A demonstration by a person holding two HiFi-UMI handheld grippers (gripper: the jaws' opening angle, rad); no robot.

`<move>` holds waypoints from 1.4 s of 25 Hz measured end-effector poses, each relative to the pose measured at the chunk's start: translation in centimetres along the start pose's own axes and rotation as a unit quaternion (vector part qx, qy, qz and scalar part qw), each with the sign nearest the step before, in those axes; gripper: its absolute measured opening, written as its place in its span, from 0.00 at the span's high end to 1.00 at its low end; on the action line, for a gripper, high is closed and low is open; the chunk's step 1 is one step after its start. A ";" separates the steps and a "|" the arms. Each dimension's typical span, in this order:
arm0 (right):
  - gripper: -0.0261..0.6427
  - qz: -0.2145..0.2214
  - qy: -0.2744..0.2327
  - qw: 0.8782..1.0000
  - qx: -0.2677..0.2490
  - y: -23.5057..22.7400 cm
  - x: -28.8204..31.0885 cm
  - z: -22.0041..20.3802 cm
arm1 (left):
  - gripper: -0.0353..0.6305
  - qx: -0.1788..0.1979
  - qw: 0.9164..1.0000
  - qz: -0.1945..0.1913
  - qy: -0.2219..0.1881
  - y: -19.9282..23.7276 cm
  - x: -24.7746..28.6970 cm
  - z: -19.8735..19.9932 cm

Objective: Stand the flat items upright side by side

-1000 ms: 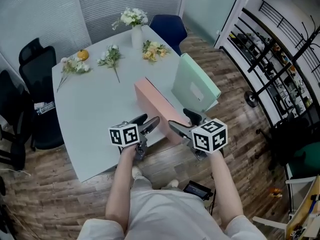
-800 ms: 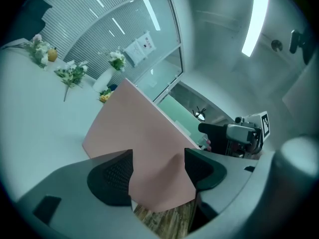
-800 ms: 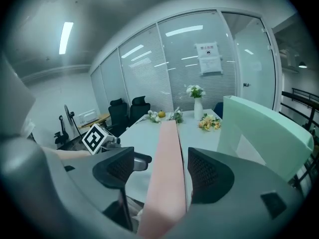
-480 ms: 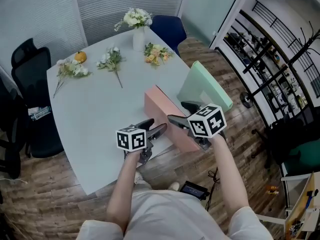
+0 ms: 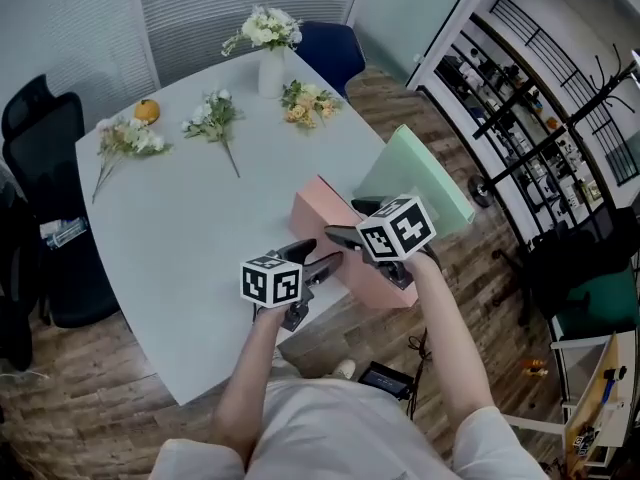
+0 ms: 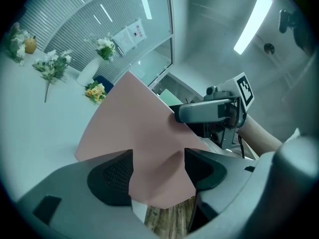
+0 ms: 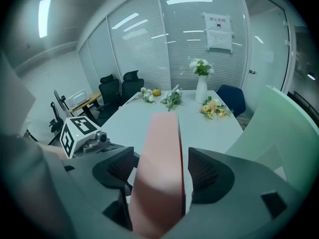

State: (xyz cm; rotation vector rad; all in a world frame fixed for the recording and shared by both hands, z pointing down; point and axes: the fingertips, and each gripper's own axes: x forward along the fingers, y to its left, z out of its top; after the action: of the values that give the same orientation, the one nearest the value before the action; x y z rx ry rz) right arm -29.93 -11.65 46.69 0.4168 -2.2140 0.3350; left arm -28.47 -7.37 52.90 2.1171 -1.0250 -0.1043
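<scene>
Risk, main: the desk point(image 5: 180, 228) ends just under the work area, and both folders sit at its near right corner, so a base that slides outward would likely go off the edge to the floor. The green folder point(image 5: 430, 183) stands tilted just beside the pink one, with no gripper on it. What props it up is not visible, and a nudge from the pink folder point(image 5: 312, 213) may well tip it over. The pink folder is upright on its long edge. If the two grips release unevenly, it would probably fall flat or lean onto the green one. Pose: both forearms reach forward and down, close together. The left hand-held gripper point(image 5: 325, 258) clamps the folder's near lower corner, which fills the gap between its jaws. The right hand-held gripper point(image 5: 345, 223) pinches the folder's near end higher up, jaws pressed on both faces.
</scene>
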 end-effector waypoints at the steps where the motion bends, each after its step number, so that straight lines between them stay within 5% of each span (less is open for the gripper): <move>1: 0.46 -0.001 0.008 1.000 -0.001 -0.1 0.3 -0.1 | 0.45 0.000 1.000 -0.003 0.003 0.0 0.1 -0.1; 11: 0.46 -0.033 0.081 0.996 -0.017 -0.6 2.7 -1.5 | 0.45 -0.001 0.999 -0.028 0.019 -0.2 0.6 -0.4; 20: 0.49 -0.044 0.078 0.996 -0.012 -0.5 3.0 -1.4 | 0.45 0.002 0.999 -0.031 0.029 0.3 0.9 -0.7; 35: 0.49 -0.060 -0.058 0.995 0.047 -1.2 -1.1 2.4 | 0.45 -0.006 0.999 -0.046 0.001 0.1 0.8 0.8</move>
State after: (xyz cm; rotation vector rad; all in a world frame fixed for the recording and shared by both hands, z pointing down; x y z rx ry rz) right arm -30.42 -13.39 44.46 0.6333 -2.2798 0.3595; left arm -28.28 -8.46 52.56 2.1530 -0.9240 -0.1534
